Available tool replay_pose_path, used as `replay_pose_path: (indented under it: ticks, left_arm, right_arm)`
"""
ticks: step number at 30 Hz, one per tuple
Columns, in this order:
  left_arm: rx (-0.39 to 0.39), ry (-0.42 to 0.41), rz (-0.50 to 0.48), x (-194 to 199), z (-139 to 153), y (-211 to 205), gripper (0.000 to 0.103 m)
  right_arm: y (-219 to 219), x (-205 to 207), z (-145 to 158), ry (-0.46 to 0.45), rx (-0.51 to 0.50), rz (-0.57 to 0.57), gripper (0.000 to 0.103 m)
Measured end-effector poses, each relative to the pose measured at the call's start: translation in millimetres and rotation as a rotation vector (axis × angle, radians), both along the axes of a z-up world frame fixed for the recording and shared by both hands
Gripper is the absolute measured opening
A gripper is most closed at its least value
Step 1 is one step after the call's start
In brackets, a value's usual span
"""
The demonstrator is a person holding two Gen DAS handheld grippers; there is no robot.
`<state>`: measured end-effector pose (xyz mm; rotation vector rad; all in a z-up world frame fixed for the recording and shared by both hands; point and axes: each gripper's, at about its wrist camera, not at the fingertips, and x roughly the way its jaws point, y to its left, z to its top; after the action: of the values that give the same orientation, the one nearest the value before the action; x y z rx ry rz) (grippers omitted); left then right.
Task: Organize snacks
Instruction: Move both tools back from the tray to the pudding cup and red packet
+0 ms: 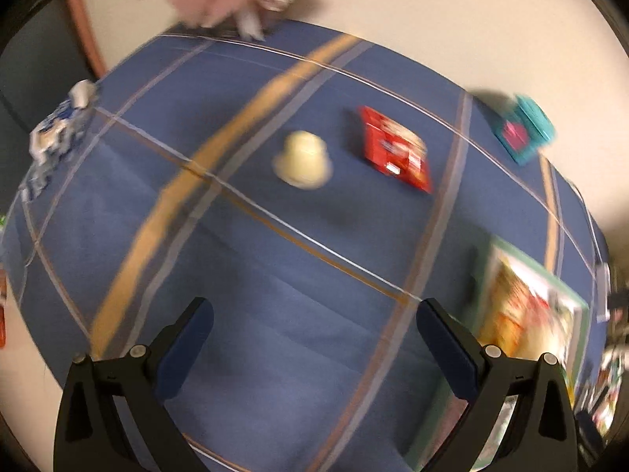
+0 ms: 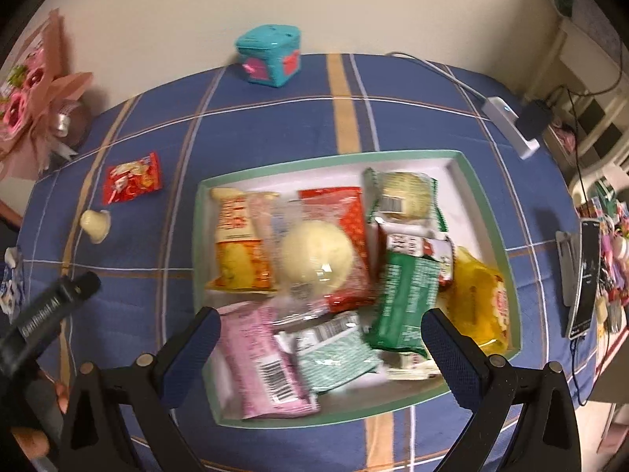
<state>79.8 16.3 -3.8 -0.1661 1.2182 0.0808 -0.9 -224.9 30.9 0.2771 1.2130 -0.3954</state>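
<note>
A green-rimmed white box (image 2: 487,212) on the blue checked tablecloth holds several snack packets: a pink one (image 2: 263,362), a green one (image 2: 409,299), a yellow one (image 2: 483,299) and a round pale bun (image 2: 318,255). A red snack packet (image 2: 131,177) and a small cream jelly cup (image 2: 95,225) lie loose on the cloth left of the box; they also show in the left wrist view as the red packet (image 1: 395,149) and the cup (image 1: 303,159). My right gripper (image 2: 320,338) is open and empty above the box's near side. My left gripper (image 1: 314,326) is open and empty above bare cloth, the box (image 1: 530,306) at its right.
A teal cube box (image 2: 271,55) stands at the table's far edge. A pink flower bouquet (image 2: 31,106) sits far left. A white charger with cable (image 2: 511,126) and a phone on a stand (image 2: 582,275) are at the right. A blue-white wrapper (image 1: 59,129) lies at the left edge.
</note>
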Motion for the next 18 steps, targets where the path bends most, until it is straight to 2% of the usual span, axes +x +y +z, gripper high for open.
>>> replay_pose_path:
  ticks: [8, 18]
  left_arm:
    - [0.002, -0.017, 0.138, 11, 0, 60, 0.103]
    - [-0.040, -0.058, 0.175, 26, -4, 80, 0.103]
  right_arm:
    - [33, 16, -2, -0.008, 0.022, 0.058, 0.103]
    - [71, 42, -7, -0.022, 0.016, 0.146, 0.103]
